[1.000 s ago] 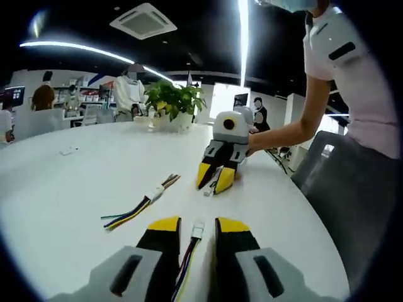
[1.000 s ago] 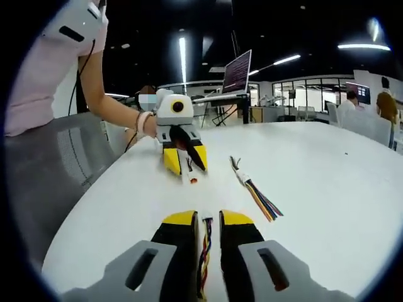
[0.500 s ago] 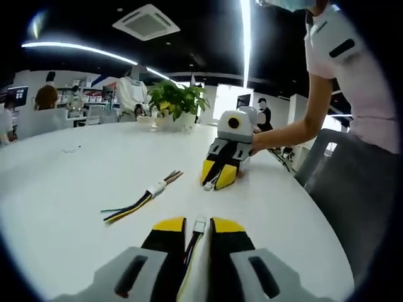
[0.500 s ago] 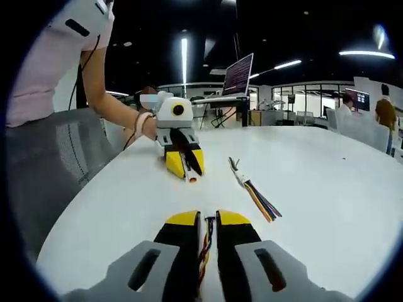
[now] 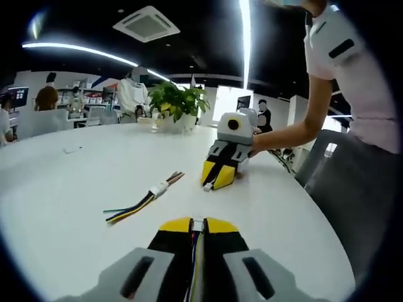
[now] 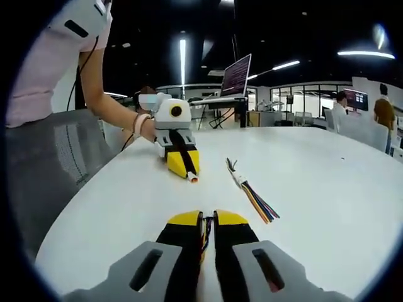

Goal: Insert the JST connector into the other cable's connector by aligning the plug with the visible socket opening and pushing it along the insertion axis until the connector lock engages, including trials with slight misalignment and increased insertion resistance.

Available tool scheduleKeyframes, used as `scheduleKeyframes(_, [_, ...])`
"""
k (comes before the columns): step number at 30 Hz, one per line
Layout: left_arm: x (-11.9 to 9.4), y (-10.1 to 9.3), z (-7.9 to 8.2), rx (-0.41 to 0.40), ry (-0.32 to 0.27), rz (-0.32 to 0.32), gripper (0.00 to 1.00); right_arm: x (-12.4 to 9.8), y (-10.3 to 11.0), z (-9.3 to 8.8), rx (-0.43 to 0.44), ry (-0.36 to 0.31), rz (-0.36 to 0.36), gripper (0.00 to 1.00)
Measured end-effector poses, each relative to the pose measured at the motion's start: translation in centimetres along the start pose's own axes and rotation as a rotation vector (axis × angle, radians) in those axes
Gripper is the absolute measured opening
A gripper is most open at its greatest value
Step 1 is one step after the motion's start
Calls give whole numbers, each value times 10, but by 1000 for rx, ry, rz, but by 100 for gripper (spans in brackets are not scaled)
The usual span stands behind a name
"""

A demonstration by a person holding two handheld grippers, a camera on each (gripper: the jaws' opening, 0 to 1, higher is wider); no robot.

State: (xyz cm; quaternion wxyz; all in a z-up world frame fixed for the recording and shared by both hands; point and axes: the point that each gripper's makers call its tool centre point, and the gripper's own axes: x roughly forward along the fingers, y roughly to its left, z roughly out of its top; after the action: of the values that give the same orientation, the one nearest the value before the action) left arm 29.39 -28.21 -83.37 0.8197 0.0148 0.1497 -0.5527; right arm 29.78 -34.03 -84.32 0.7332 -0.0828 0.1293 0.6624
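Left gripper [image 5: 198,224] clamps white plug [image 5: 198,224], right gripper [image 6: 207,219] clamps its cable [image 6: 204,230]; tips face head-on, well apart, socket probably hidden.

Each gripper has two grey moulded jaws tipped with yellow pads that are black on their inner faces. On the left gripper [image 5: 198,224] each grey jaw carries a dark oval slot behind the pad; the right gripper [image 6: 208,218] has the same slots. Seen from ahead, the right gripper [image 5: 220,177] has a white body above its yellow tips, and so has the left gripper [image 6: 181,165]. Behind it the person [image 5: 352,88] wears a pale pink short-sleeved top with a small black patch on the sleeve, and a light band [image 6: 139,123] at the wrist.
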Motion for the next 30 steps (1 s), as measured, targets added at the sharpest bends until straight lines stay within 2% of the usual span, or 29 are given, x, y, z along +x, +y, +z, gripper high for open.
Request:
scheduleKeyframes(6, [-4, 8, -3, -22, -6, 24, 0, 0, -2, -1, 9, -2, 3, 4])
scheduleKeyframes(15, [-7, 11, -7, -21, -5, 8, 0, 0, -5, -2, 15, 1, 7, 3])
scheduleKeyframes(26, [-5, 2, -8, 10, 17, -26, 0, 3, -3, 0, 0, 16, 13, 3])
scheduleKeyframes(30, [-3, -1, -4, 11, 1, -39, 0, 2, -1, -1, -1, 23, 21, 3])
